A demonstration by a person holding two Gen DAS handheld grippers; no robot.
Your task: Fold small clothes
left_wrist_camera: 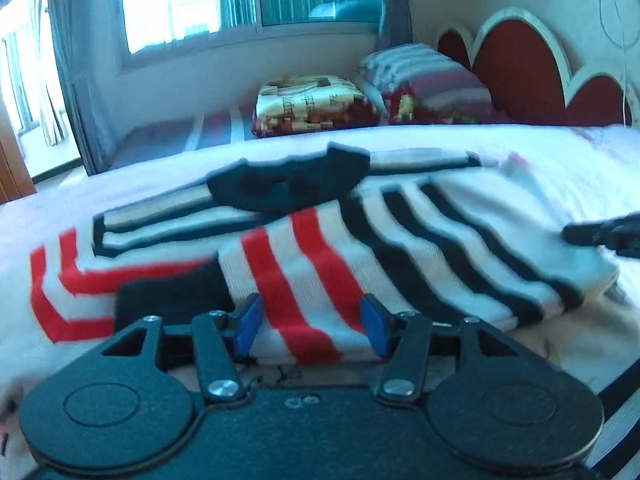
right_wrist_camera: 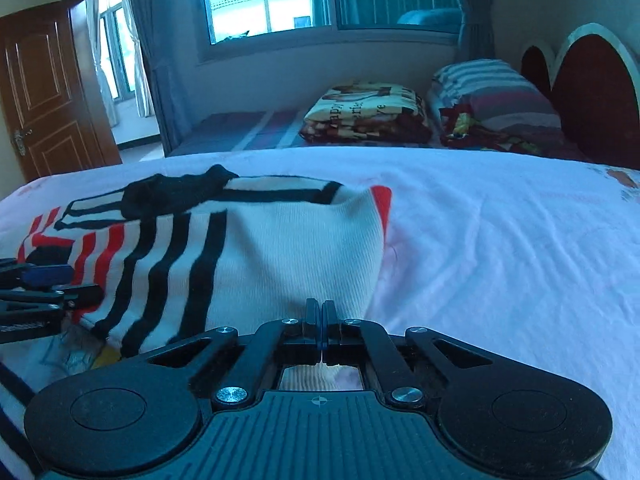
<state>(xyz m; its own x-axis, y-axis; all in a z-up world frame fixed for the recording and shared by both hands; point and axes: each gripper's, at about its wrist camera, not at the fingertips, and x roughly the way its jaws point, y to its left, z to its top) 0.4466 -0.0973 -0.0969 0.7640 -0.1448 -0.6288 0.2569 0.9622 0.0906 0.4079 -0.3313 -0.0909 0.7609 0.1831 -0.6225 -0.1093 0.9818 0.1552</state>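
- Knitted and striped in red, black and white, the small sweater (left_wrist_camera: 320,248) lies flat on the pale sheet of the bed (left_wrist_camera: 540,160), spread out so that its edges can be reached from the near side; the red-striped sleeve runs off to the left and the black collar sits at the far edge
- Left gripper (left_wrist_camera: 312,326) sits low at the near hem, its blue pads (left_wrist_camera: 250,326) standing apart with the red-and-white hem showing in the gap; they do not press on the cloth, so I judge this hand is either letting go or lining up for a new pinch
- Further right, the black-striped half of the garment leads to a plain white panel (right_wrist_camera: 300,248) with a red corner turned up at its far end, which suggests one side is already folded in
- Right gripper (right_wrist_camera: 321,320) rests at the near edge of that white panel with its fingers pressed together; whether a bit of knit is caught between them I cannot tell, as the tips hide the hem
- Beyond, folded blankets (right_wrist_camera: 368,112) and a striped pillow (right_wrist_camera: 496,88) stay well apart near the headboard, out of the working area
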